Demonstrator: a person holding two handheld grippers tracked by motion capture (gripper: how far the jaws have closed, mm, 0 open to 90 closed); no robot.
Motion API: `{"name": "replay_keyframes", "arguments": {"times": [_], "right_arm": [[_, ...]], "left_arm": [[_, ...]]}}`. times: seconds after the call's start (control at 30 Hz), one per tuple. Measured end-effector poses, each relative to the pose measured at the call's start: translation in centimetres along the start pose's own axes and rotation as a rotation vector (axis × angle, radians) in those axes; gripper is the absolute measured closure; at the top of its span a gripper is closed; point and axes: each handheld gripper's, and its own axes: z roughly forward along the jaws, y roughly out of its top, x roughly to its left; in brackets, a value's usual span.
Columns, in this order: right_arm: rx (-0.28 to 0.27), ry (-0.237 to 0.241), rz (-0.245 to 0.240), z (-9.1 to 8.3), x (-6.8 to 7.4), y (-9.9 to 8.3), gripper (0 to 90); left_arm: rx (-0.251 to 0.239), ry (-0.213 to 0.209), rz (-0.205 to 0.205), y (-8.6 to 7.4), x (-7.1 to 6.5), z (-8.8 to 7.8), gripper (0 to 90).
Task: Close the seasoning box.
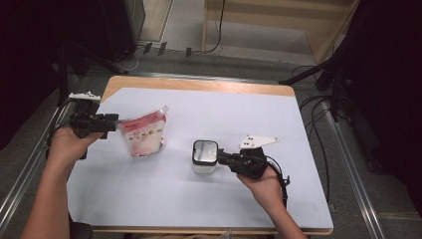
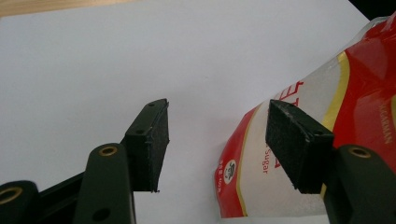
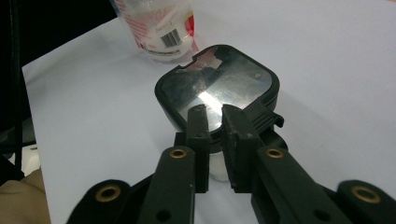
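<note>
A: Largest first; the counter (image 1: 199, 199) carries our sugar pouch (image 1: 144, 133) standing toward nine o'clock, and the lidded container (image 1: 204, 157) near the middle, the two well apart.

B: Our left gripper (image 1: 113, 123) sits at the pouch's nine o'clock edge with its jaws wide and nothing pinched; one pad overlaps the pouch in the left gripper view, whether touching we cannot tell.

A: Our right gripper (image 1: 221, 157) comes at the container from three o'clock; its jaws stand narrow, a thin gap between them, at the lid's tab (image 3: 268, 117), pressing on nothing we can see.

B: We judge the lid is the step in hand; next we need a firm pinch on that tab, lifting while the container stays put.
</note>
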Motion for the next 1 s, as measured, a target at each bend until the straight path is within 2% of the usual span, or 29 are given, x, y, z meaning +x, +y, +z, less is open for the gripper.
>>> {"name": "replay_keyframes", "arguments": {"times": [0.1,0.3,0.33,0.5,0.7,1.0], "right_arm": [[0.0,-0.001,0.0,-0.1,0.0,0.0,79.1],[-0.008,0.003,-0.008,-0.3,-0.2,0.0,71.1],[-0.012,0.009,-0.009,-0.4,-0.3,-0.1,67.5],[-0.018,0.003,-0.018,-0.7,-0.6,-0.2,62.4],[-0.028,0.002,0.006,-1.4,-1.1,-0.4,58.5],[-0.054,-0.043,0.005,-2.5,-2.3,-0.9,50.0]], "left_arm": [[0.001,-0.001,-0.001,0.0,0.0,0.0,40.3],[0.001,-0.004,-0.004,0.0,0.0,0.0,40.2],[0.002,-0.001,-0.002,0.0,0.0,0.0,40.2],[0.006,-0.004,-0.004,-0.1,0.1,0.1,40.1],[0.001,-0.009,-0.01,-0.2,0.1,0.2,40.2],[0.0,-0.02,-0.01,-0.3,0.4,0.2,40.1]]}}
